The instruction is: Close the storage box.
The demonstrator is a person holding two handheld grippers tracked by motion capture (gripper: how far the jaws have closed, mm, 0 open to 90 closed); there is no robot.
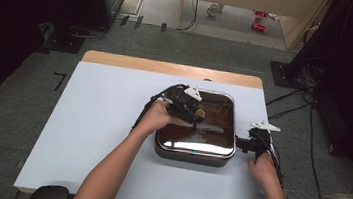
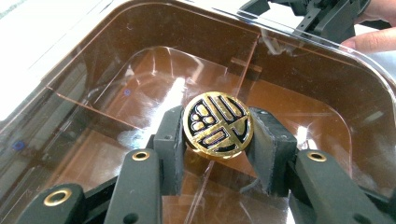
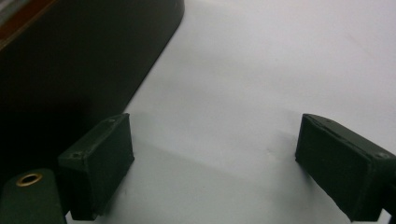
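Round gold-and-black knob [image 2: 218,125] on clear brown plastic lid [image 2: 299,84] is clamped by left gripper [image 2: 218,140]; right gripper [image 3: 212,158] is held spread wide, empty, over white table [image 3: 261,70].

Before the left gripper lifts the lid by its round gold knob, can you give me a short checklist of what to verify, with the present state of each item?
1. Left gripper jaws closed on the gold knob, a pad against each side: ok.
2. Knob centred between the pads, not at their tips: ok.
3. Clear lid sitting flat on the dark box: cannot tell.
4. Right gripper open, with nothing but white table cover between its jaws: ok.
5. Right gripper holding the box steady: not ok; it sits beside the box, apart from it.
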